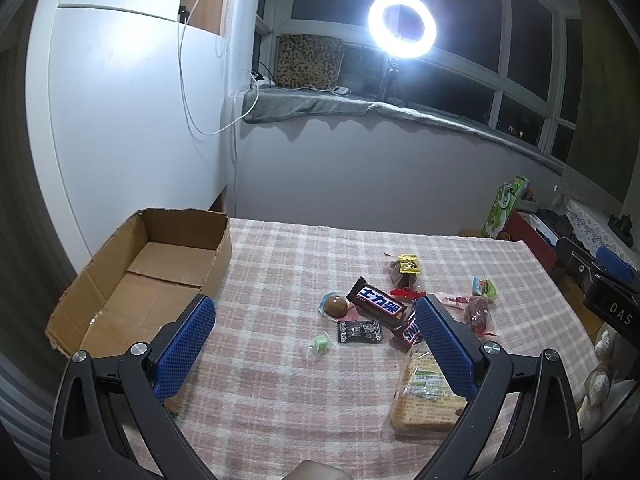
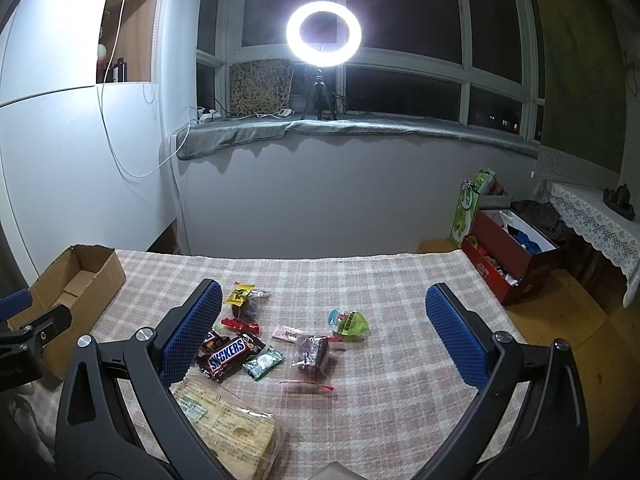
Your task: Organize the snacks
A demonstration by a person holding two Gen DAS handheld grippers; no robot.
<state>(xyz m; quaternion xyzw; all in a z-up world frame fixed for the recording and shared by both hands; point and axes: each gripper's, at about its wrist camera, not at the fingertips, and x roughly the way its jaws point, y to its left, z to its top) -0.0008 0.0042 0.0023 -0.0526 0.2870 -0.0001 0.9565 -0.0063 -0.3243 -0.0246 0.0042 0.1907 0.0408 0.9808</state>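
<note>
Loose snacks lie on a pink checked cloth point(image 1: 280, 380). Among them are a Snickers bar point(image 1: 378, 302), a brown round sweet point(image 1: 335, 306), a small black packet point(image 1: 360, 331), a green wrapped candy point(image 1: 320, 344), a yellow packet point(image 1: 409, 264) and a wrapped sandwich point(image 1: 424, 396). An open cardboard box point(image 1: 160, 276) sits at the left. My left gripper point(image 1: 316, 312) hovers open above the cloth with nothing held. The right gripper point(image 2: 324, 300) is open too, above a second Snickers bar point(image 2: 230, 354), a dark wrapped cake point(image 2: 312, 352), a green-white packet point(image 2: 262, 362) and a green jelly cup point(image 2: 348, 322).
A ring light point(image 2: 323, 33) on a tripod shines from the windowsill point(image 2: 360, 126). A white cabinet point(image 1: 132, 120) stands at the left, close behind the box. A red box point(image 2: 508, 260) and a green bag point(image 2: 468, 208) sit on the floor at the right. The left gripper's body point(image 2: 28, 336) shows at the right wrist view's left edge.
</note>
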